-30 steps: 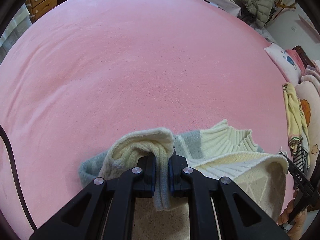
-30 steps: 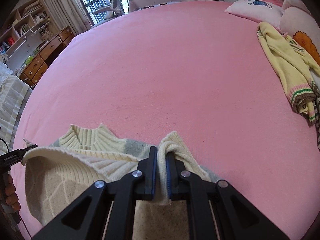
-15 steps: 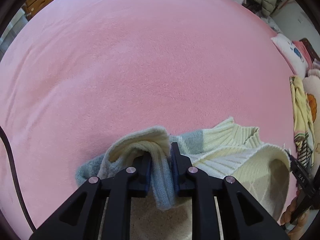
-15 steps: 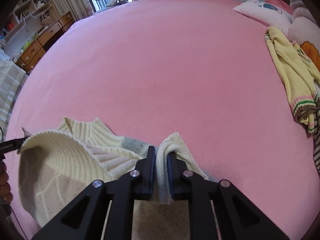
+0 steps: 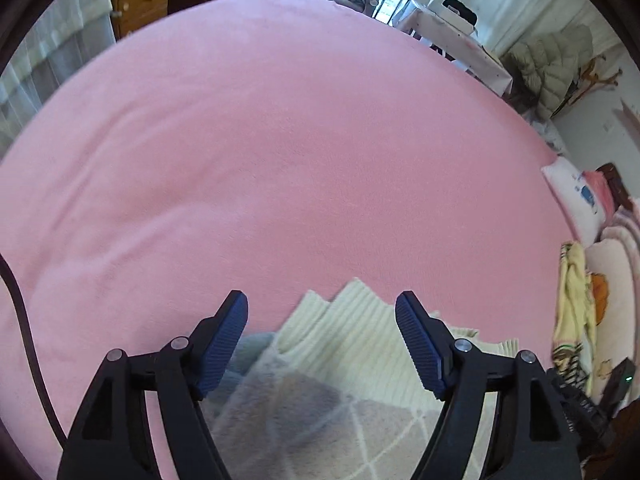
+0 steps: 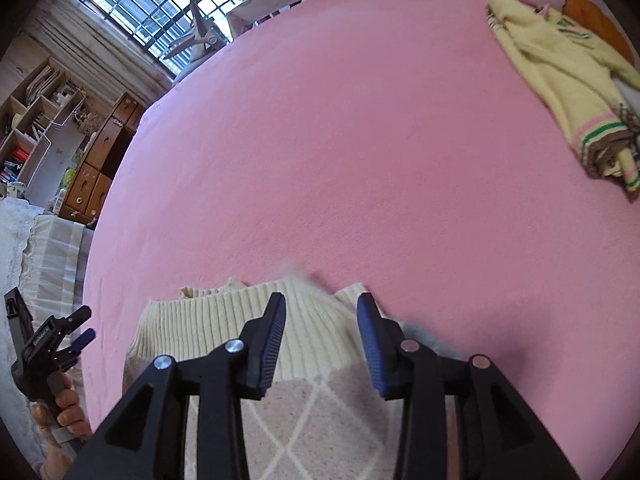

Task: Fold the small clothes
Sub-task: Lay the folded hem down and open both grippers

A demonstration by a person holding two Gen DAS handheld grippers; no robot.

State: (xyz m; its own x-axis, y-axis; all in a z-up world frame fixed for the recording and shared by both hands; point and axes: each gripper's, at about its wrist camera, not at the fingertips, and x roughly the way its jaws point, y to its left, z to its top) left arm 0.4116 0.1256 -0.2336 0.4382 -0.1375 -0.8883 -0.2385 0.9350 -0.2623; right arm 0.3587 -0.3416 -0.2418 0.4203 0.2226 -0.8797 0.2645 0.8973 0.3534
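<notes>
A small cream knit sweater (image 5: 352,344) with a beige and grey diamond pattern lies folded on the pink bed (image 5: 280,160), at the near edge of both views. My left gripper (image 5: 322,316) hovers just above it, its jaws opening, far apart, with nothing pinched between them. In the right wrist view the same sweater (image 6: 208,324) shows its ribbed cream edge on top. My right gripper (image 6: 322,316) is above it, its jaws opening, with a clear gap and no cloth gripped. The left gripper (image 6: 86,326) and the hand holding it appear at the left edge.
A yellow sweater with striped cuffs (image 6: 560,80) lies at the far right of the bed, beside pillows (image 5: 576,196). Wooden drawers (image 6: 92,176) and shelves stand beyond the bed's left side. A dark cable (image 5: 24,340) runs along the left edge.
Both grippers were shut on folds of the cream sweater; now both have let go and risen, and the sweater lies flat below them. The views have tilted up toward the room.
</notes>
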